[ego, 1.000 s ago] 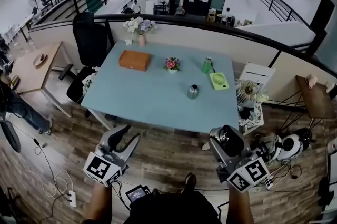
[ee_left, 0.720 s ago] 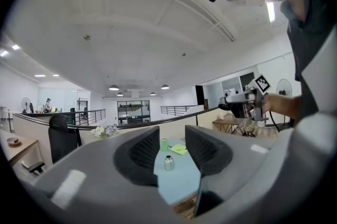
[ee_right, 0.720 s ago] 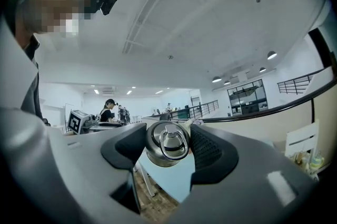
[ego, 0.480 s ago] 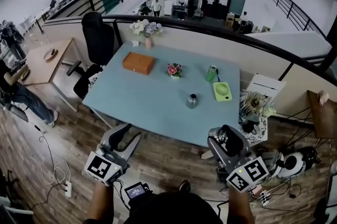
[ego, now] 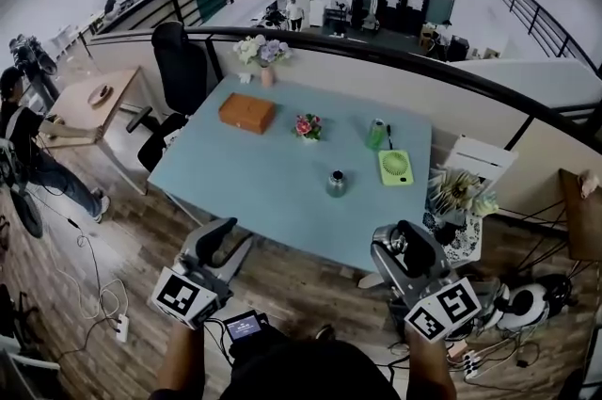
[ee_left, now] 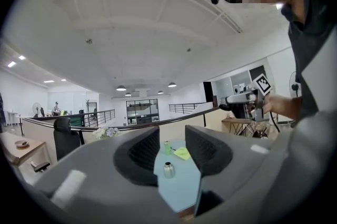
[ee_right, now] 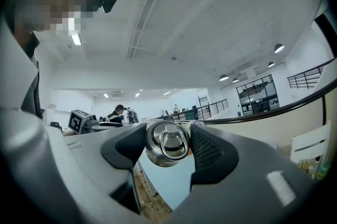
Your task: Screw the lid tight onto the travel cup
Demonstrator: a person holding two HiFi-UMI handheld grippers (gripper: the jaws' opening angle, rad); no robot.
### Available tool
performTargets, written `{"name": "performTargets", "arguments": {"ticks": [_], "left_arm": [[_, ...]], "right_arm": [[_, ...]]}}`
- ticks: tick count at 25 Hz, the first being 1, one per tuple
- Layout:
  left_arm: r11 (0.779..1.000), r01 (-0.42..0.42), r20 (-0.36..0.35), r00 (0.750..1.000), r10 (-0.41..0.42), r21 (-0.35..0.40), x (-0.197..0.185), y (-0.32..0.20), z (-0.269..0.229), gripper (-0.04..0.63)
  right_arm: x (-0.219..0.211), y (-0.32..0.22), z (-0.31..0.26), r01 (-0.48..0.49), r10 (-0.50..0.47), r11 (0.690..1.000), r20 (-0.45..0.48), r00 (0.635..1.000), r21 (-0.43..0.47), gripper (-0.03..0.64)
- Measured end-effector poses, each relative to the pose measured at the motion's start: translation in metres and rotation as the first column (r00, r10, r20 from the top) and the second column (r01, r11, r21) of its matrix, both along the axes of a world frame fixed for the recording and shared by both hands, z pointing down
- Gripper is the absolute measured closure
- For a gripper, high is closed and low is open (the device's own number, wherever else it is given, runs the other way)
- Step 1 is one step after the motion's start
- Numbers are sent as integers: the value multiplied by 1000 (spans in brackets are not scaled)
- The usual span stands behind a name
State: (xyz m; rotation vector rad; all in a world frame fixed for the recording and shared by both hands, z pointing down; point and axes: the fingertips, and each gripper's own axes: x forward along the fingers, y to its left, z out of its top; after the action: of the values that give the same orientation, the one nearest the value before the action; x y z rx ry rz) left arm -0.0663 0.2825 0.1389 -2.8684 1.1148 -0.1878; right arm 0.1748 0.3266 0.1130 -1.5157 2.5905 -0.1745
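Travel cup (ego: 336,184): steel, upright, mouth uncovered, standing alone on the light-blue table (ego: 245,186) a little right of centre, well apart from both grippers. Lid (ee_right: 167,145): steel with a ring handle, clamped between the pads of the right gripper (ego: 404,249), ring facing the camera. Left gripper (ego: 224,238): jaws narrowly apart, nothing in them; cup in line beyond the gap. Both are short of the near table edge. Green handheld fan (ego: 396,168) and green bottle (ego: 376,133) lie beyond the cup. Judged step: approach, lid not yet on. Next move calls for wider left jaws to steady the cup body, then the lid set square on the mouth and turned
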Motion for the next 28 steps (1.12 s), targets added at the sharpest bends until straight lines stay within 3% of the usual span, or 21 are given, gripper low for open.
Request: {"name": "performTargets", "arguments": {"ticks": [12,19,24,28], "left_arm": [[999,-49,12,999,50,-22,16,-31,9,390],[988,-147,-16,989,146,-39,12,-93,18,390],[976,-217,-36,975,218,33,2,-142,16,390],[963,-269,-47,962,270,25,-1,-172,21,390]], "right_arm": [[13,-20,18,-47,48,998,24,999,-34,356],[-1,-53,23,-145,146,988,6,989,-58,354],[-16,-80,22,-210,210,975,-9,978,-71,355],[-29,-99,23,-253,252,965,-21,968,-75,356]]}}
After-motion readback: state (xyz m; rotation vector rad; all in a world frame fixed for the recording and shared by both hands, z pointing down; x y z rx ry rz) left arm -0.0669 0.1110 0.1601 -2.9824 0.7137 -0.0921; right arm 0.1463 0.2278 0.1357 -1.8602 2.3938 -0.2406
